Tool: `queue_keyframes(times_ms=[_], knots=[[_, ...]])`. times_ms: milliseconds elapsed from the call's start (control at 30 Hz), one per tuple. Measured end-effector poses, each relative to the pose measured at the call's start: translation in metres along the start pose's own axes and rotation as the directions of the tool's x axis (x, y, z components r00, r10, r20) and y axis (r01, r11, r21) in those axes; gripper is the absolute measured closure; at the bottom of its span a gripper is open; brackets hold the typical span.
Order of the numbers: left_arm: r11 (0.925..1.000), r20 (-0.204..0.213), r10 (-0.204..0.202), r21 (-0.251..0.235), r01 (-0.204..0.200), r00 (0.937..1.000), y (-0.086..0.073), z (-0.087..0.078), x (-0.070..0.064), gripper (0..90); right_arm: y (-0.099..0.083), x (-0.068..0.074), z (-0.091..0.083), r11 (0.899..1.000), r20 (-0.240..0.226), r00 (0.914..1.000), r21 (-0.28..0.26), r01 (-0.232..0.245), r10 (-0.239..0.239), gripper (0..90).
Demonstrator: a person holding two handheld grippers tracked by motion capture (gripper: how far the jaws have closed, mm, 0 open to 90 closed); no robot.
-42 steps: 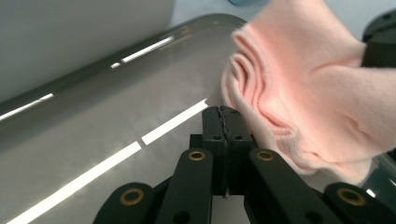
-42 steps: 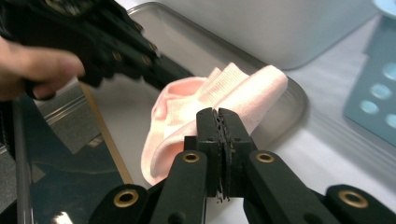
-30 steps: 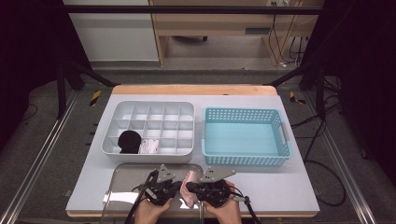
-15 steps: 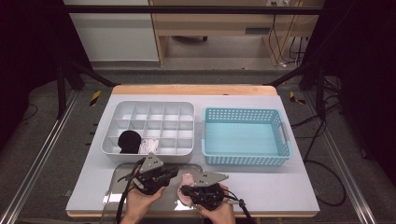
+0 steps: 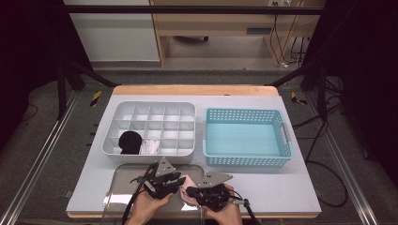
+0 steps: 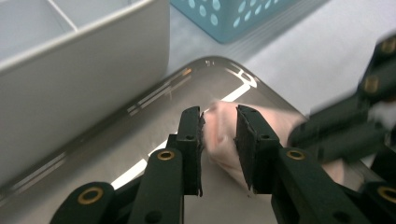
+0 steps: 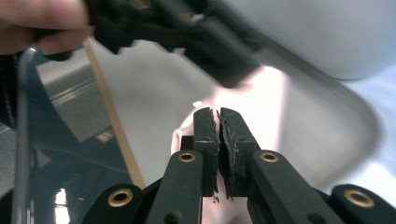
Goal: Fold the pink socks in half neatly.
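Pink cloth (image 6: 223, 140) sits between the jaws of my left gripper (image 6: 219, 147), which close around one end without squeezing flat. My right gripper (image 7: 218, 140) has its jaws nearly together, pinching the other end of it. The cloth lies on the steel tray (image 5: 123, 180) at the near edge of the table, in front of the white divided box (image 5: 149, 126). I judge I am folding it; next I must lift it to a free compartment.
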State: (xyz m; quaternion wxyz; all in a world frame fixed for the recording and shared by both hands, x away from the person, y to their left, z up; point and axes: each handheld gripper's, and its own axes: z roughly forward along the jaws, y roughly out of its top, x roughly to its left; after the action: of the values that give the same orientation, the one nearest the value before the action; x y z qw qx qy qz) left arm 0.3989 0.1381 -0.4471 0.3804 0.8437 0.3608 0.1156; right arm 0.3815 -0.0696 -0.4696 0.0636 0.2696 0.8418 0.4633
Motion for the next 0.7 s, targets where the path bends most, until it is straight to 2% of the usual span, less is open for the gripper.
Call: queue_keyframes(times_ms=[100,167,233,367,467,633,700], knots=[[0.9998,0.011,-0.019,-0.007,0.019,0.9997,-0.008,-0.003,-0.002,70.0,0.001,-0.006,-0.009,1.0,0.047,0.9989,-0.003,0.002,-0.002,84.1],[0.9994,0.01,-0.03,-0.017,0.03,0.9995,-0.012,-0.004,-0.004,69.5,0.001,-0.01,-0.014,1.0,0.066,0.9976,-0.009,-0.016,0.017,83.1],[0.9989,0.001,-0.039,-0.025,0.039,0.9992,-0.015,-0.005,-0.006,69.0,0.003,-0.011,-0.015,1.0,0.076,0.9968,-0.016,-0.025,0.027,82.3],[0.998,-0.015,-0.052,-0.036,0.051,0.9985,-0.019,-0.004,-0.011,67.1,0.007,-0.01,-0.019,0.996,0.102,0.9929,-0.074,-0.053,0.061,81.9],[0.9974,-0.026,-0.06,-0.041,0.059,0.9978,-0.022,-0.003,-0.013,65.7,0.007,-0.01,-0.02,0.993,0.117,0.9895,-0.088,-0.075,0.085,82.5],[0.9972,-0.019,-0.062,-0.042,0.061,0.9979,-0.023,-0.002,-0.015,62.1,-0.007,-0.009,-0.016,0.996,0.108,0.9903,-0.027,-0.085,0.088,83.3],[0.9973,-0.019,-0.06,-0.042,0.059,0.998,-0.023,-0.002,-0.016,60.8,-0.014,-0.009,-0.014,0.995,0.111,0.9894,-0.037,-0.09,0.094,83.4]])
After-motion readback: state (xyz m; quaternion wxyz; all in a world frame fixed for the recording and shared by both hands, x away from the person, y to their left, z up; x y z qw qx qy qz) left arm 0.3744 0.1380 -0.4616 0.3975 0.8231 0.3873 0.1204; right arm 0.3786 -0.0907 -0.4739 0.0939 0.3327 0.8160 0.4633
